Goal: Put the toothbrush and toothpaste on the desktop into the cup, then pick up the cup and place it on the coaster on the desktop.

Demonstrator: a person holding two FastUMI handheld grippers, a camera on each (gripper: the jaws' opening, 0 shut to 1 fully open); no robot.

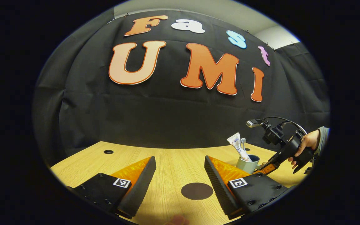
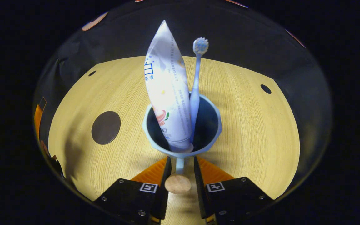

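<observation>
Both bathroom bits were already standing in the cup (image 2: pixel 182 125): the toothpaste (image 2: pixel 167 93) leaned up and left, cap down; the toothbrush (image 2: pixel 196 84) stood just beside it, bristles up; the cup itself sat on the wooden desktop (image 2: pixel 245 125). Its handle (image 2: pixel 180 165) ran back between the right gripper (image 2: pixel 181 170) fingers, which sat close on either side and looked pinched on it. Off to the left lay the dark round coaster (image 2: pixel 106 127), well apart from the cup. Meanwhile the left gripper (image 1: pixel 180 178) hung over the desk with jaws spread wide, coaster just ahead; a hand (image 1: pixel 305 145) held the other tool by the cup.
</observation>
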